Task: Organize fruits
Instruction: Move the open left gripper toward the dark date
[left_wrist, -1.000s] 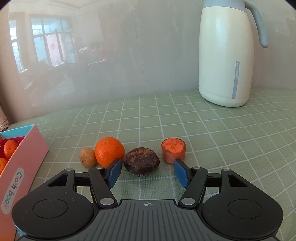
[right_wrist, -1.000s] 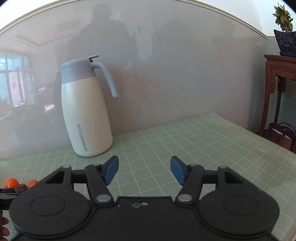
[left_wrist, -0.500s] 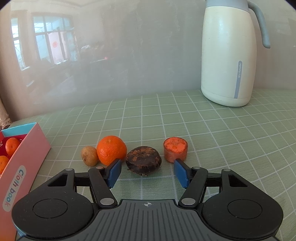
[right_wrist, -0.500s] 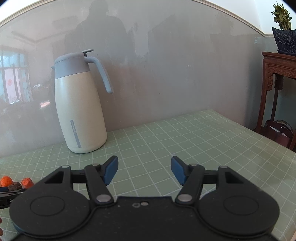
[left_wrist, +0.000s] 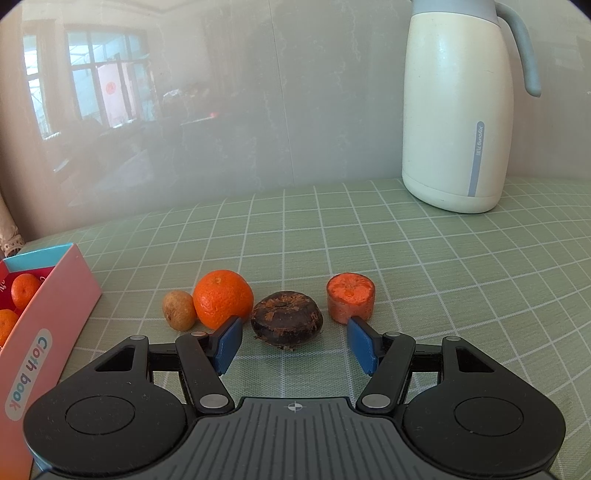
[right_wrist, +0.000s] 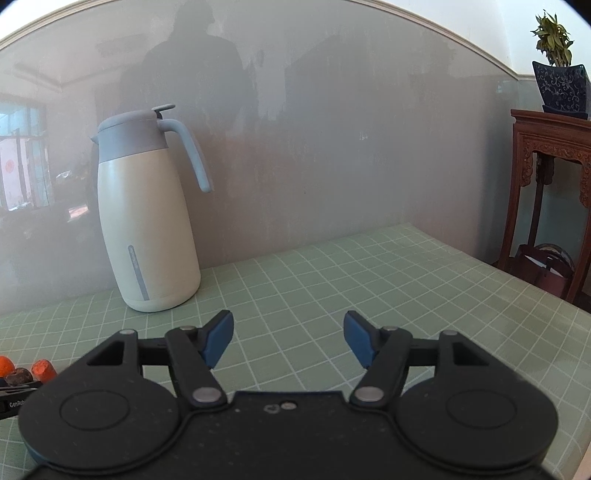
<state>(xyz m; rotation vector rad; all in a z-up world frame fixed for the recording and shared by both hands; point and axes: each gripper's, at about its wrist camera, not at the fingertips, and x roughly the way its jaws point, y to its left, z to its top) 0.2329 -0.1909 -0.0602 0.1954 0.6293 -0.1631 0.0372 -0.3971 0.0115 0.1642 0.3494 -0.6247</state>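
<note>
Left claw (left_wrist: 293, 345) spread wide, dark fruit (left_wrist: 287, 323) just ahead between its fingertips, untouched.

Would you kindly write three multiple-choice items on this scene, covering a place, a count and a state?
1. What lies just ahead of the left gripper, between its fingers?
A. the orange
B. the dark fruit
C. the carrot piece

2. How many items lie loose in the row on the table?
A. two
B. four
C. six

3. How is the right gripper?
A. open, empty
B. shut on a fruit
C. shut, empty

Key: 1 B, the dark fruit sits centred between the orange and the carrot piece. 2 B, those three plus a brown fruit. 3 A, its fingers stand apart over bare cloth.
</note>
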